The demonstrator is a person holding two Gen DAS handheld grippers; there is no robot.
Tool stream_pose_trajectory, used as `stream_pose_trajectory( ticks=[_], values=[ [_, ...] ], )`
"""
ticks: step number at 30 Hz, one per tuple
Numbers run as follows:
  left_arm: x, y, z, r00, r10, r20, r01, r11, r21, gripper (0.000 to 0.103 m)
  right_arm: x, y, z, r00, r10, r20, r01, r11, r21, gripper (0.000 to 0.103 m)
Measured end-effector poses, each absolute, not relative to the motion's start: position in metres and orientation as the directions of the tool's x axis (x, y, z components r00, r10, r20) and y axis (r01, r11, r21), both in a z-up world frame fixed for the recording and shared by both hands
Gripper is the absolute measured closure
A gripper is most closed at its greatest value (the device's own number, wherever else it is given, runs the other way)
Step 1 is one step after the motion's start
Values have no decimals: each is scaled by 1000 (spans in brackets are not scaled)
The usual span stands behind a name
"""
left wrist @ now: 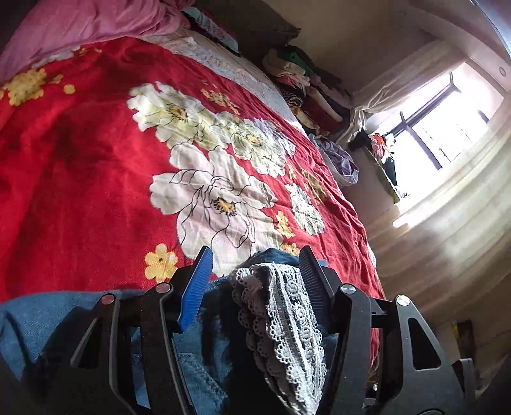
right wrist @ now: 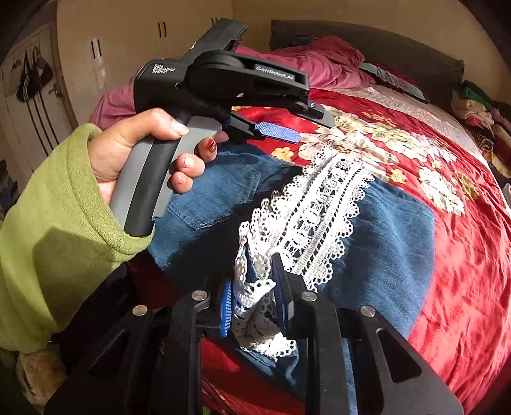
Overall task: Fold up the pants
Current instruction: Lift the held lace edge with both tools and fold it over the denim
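Blue denim pants (right wrist: 392, 223) with a white lace trim (right wrist: 322, 207) lie on the red floral bedspread. My right gripper (right wrist: 255, 287) is shut on the lace hem (right wrist: 252, 303) near the bed's front edge. My left gripper (left wrist: 255, 258) stands wide open above the pants (left wrist: 48, 319); lace (left wrist: 287, 313) and denim lie between its fingers, unpinched. In the right wrist view the left gripper (right wrist: 306, 127) is held by a hand in a green sleeve, above the pants' pocket side.
The red floral bedspread (left wrist: 80, 159) covers the bed. A pink blanket (left wrist: 95, 19) lies at the head. A pile of folded clothes (left wrist: 303, 86) sits along the far side by the wall. A window (left wrist: 447, 127) is right. Wardrobe doors (right wrist: 127, 38) stand behind.
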State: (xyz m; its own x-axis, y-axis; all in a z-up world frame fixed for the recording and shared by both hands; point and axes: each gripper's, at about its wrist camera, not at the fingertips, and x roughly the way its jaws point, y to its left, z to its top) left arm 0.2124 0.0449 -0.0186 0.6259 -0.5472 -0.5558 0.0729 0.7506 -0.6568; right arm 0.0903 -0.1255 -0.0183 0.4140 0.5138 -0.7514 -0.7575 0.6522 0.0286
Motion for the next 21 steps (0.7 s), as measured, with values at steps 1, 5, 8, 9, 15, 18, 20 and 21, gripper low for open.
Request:
stream_pose_trajectory(
  ticks=[1,5,8,9,15,18,20,21],
  values=[
    [213,45,-22,617,-554,-559,69,746,-663,56,88,-121,-23,422,503,-754,-757,653,12,80],
    [213,34,-31,572,-599,-560,85,722,-686,53,83,-118,-26,461,485,-743,-746,665,-30,64],
    [210,28,-35,549,-618,-563,99,716,-691,52,68,-120,-22,512,463,-723,-752,649,-116,55],
    [210,26,-35,542,-618,-570,100,721,-686,52,65,-121,-22,522,454,-722,-752,645,-138,55],
    [210,16,-45,501,-641,-581,107,712,-694,52,70,-120,-31,504,436,-745,-748,652,-124,54],
    [210,13,-47,520,-611,-596,92,734,-673,58,74,-119,-36,472,435,-767,-754,650,-95,55],
    [210,11,-48,548,-565,-617,64,763,-643,76,70,-120,-37,458,429,-779,-754,652,-85,71],
    [210,10,-50,552,-557,-620,57,768,-638,81,71,-120,-38,457,427,-780,-756,649,-88,76]
  ],
)
